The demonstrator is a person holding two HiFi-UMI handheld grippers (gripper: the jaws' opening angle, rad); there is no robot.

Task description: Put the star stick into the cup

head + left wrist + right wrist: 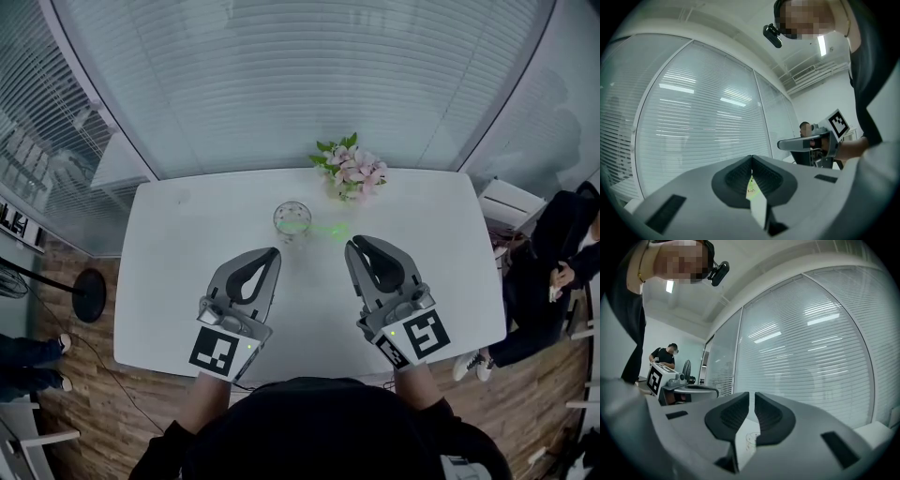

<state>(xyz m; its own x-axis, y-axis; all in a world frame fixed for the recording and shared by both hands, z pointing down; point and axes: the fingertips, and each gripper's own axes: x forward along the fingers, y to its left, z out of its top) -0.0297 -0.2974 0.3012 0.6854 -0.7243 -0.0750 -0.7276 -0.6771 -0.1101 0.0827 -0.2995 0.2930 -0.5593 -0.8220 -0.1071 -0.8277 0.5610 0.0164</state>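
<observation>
**Both grippers empty near the cup; star stick not plainly identified**

Observed from the room: the clear round glass cup stands upright on the white rectangular table. A small bunch of pink flowers with green leaves sits beyond the cup and to its right.

The 2 grippers are held on the person's side of the cup, well apart from it. The left gripper is nearer than the cup and slightly to its left. Its jaws are clenched tip to tip with nothing in them. The right gripper is nearer than the cup and to its right. Its jaws stand a sliver apart and grasp nothing.

The star stick cannot be made out as a shape in any view. A green tint shows inside the cup, and a faint green streak lies on the table just right of the cup.

Judgement: if the tint is the stick, the placing step is complete and the grippers need only stay clear of the cup. If the streak is the stick, the next move calls for 1 gripper to part its jaws and come down on it beside the cup without tipping the cup.
</observation>
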